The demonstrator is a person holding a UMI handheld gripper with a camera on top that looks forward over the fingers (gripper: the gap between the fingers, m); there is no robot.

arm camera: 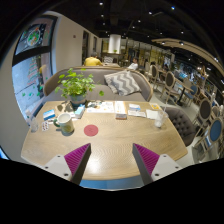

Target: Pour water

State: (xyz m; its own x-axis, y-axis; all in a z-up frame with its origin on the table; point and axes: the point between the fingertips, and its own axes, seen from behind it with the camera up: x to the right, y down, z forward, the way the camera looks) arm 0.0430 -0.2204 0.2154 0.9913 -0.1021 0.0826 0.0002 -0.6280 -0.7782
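Observation:
My gripper is open and empty, its two magenta pads wide apart above the near edge of a round wooden table. Far beyond the fingers, at the table's far left, stands a pale green mug with a small white cup beside it. A red round coaster lies just right of the mug, in the middle of the table. Nothing stands between the fingers.
A potted green plant stands behind the mug. Books or papers and a small light object lie at the far right of the table. A grey sofa with cushions is behind, chairs to the right.

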